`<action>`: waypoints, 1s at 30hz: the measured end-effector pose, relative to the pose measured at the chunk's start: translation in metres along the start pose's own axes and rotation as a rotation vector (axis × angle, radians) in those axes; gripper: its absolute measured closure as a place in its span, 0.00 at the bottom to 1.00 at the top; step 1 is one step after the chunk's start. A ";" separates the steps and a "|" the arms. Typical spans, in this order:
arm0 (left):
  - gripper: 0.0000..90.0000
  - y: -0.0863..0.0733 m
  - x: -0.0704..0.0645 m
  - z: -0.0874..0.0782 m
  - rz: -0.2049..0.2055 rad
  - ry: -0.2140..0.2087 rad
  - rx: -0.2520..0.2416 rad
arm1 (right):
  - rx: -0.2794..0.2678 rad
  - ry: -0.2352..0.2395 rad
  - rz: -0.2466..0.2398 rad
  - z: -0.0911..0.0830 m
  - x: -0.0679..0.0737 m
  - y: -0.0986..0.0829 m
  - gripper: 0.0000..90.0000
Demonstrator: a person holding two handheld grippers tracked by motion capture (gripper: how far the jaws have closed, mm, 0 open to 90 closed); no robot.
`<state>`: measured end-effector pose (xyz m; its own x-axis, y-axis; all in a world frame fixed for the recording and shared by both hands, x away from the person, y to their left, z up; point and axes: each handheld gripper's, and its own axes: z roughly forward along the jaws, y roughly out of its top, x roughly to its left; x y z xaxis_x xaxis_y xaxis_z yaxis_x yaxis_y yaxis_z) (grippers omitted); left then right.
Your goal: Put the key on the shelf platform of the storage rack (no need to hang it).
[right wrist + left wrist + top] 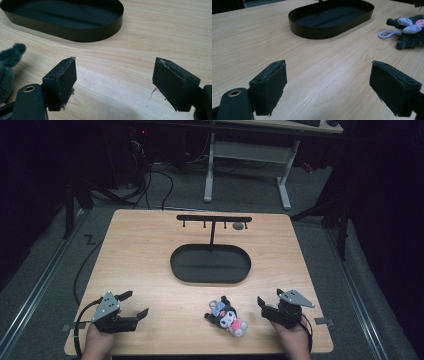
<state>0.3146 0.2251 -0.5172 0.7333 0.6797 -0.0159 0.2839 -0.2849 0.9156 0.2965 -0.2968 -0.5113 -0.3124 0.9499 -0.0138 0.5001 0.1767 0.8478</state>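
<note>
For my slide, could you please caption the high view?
Two open tools flank a plush toy before a black tray.

Plush toy (8, 70) is running off the left edge in the right gripper view, just beside the tray (82, 35), whose far left end is also getting clipped. Small item (238, 226) hanging on the stand above the tray is reading too tiny to identify.

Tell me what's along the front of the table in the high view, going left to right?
Left gripper → plush toy → right gripper. Both grippers are open and rest apart from the toy.
</note>
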 end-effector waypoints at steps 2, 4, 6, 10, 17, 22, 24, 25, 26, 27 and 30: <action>0.17 0.003 -0.001 0.005 0.007 0.002 -0.007 | -0.009 0.000 0.003 -0.001 -0.002 -0.004 0.20; 0.17 0.006 -0.001 0.011 0.017 -0.003 -0.007 | -0.003 -0.001 0.018 -0.004 -0.005 -0.008 0.21; 0.17 0.008 -0.003 0.016 0.028 -0.005 -0.001 | -0.013 -0.006 0.022 -0.006 -0.009 -0.011 0.21; 0.17 0.008 -0.004 0.020 0.042 -0.008 0.012 | -0.019 -0.017 0.041 -0.011 -0.014 -0.015 0.21; 0.17 0.004 -0.004 0.011 0.042 0.009 0.024 | -0.032 -0.024 0.036 -0.008 -0.018 -0.010 0.20; 0.17 0.000 -0.002 0.004 0.037 0.019 0.028 | -0.038 -0.024 0.032 -0.004 -0.021 -0.006 0.20; 0.17 0.000 -0.002 0.003 0.038 0.025 0.031 | -0.038 -0.024 0.030 -0.003 -0.022 -0.005 0.20; 0.17 -0.001 -0.002 0.002 0.038 0.025 0.032 | -0.035 -0.026 0.024 -0.002 -0.022 -0.005 0.20; 0.17 -0.001 -0.002 0.001 0.036 0.025 0.032 | -0.033 -0.034 0.024 -0.002 -0.022 -0.004 0.20; 0.17 -0.001 -0.002 0.001 0.034 0.025 0.031 | -0.027 -0.038 0.018 -0.001 -0.022 -0.003 0.20; 0.17 -0.001 -0.002 0.001 0.036 0.026 0.030 | -0.019 -0.035 0.010 -0.001 -0.021 -0.002 0.20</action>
<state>0.3139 0.2234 -0.5184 0.7274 0.6856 0.0274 0.2764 -0.3293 0.9029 0.3009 -0.3180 -0.5123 -0.2785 0.9601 -0.0238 0.4875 0.1627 0.8578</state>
